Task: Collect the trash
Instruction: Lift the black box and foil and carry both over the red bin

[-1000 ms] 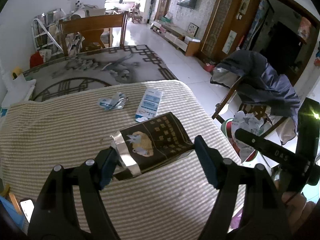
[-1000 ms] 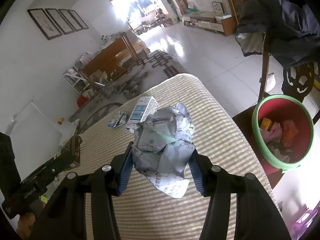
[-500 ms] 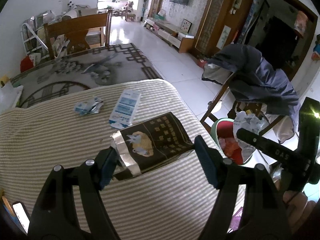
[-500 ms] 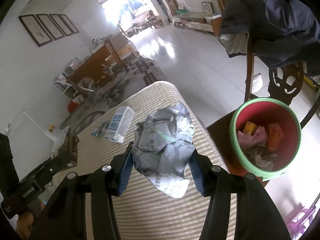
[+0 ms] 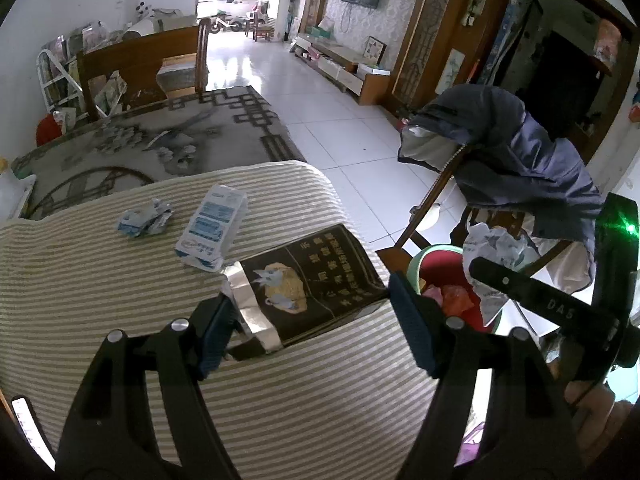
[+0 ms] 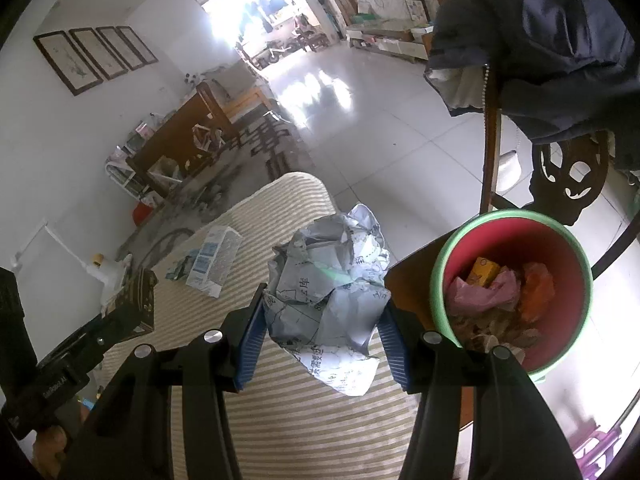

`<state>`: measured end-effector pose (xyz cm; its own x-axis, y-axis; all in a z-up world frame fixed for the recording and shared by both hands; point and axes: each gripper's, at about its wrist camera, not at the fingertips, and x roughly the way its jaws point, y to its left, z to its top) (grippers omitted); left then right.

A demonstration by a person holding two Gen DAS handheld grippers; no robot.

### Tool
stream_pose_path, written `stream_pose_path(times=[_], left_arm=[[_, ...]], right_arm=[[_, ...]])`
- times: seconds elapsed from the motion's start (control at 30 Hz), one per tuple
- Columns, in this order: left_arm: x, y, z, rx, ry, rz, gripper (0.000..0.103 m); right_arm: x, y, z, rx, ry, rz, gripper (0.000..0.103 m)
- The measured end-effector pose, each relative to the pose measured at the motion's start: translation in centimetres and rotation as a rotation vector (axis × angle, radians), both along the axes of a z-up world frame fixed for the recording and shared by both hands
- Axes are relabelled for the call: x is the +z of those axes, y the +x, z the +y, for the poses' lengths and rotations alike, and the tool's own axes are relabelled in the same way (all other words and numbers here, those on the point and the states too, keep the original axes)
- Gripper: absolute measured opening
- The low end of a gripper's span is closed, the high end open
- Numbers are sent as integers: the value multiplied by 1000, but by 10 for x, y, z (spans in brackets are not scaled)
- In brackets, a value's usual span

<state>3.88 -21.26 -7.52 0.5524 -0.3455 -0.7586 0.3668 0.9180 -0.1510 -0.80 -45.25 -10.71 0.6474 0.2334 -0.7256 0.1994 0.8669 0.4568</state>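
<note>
While both of your hands have carried their loads sideways since a second ago, the bin (image 6: 508,292) has slid from the frame's right edge to sit just beside the right gripper (image 6: 324,332), and in the left view it now peeks out past the right finger, where earlier only floor and chair showed. The blue-and-white carton (image 5: 212,228) and the small crumpled wrapper (image 5: 144,222) have drifted left and lie where they were on the striped cloth (image 5: 100,300).

Your left gripper (image 5: 308,324) is clamped on a flat, dark, glossy packet (image 5: 308,280) with gold print and a torn silver-foil edge, held above the cloth. Your right gripper is clamped on a loose ball of creased grey printed paper (image 6: 332,280), one flat corner hanging below the blue ribbed pads (image 6: 250,340).

The bin is round, smooth plastic, red inside with a green rim, and holds pink, orange and yellow scraps. A dark padded jacket (image 5: 508,152) drapes the carved wooden chair (image 6: 568,176) behind it.
</note>
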Motion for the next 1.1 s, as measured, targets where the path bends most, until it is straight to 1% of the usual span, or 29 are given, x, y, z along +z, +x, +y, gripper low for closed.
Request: stream_pose_path(times=[0.3, 0.5, 0.93, 1.1], left_arm=[[1, 3, -48, -56, 16, -3, 71], [-1, 3, -76, -95, 12, -7, 71], [-12, 2, -138, -171, 23, 18, 71], [-21, 4, -165, -211, 17, 50, 71]], right_arm=[[-5, -2, -36, -35, 23, 9, 52], [-10, -7, -60, -68, 28, 16, 52], [-20, -23, -114, -143, 47, 39, 52], [-27, -28, -134, -171, 57, 56, 52]])
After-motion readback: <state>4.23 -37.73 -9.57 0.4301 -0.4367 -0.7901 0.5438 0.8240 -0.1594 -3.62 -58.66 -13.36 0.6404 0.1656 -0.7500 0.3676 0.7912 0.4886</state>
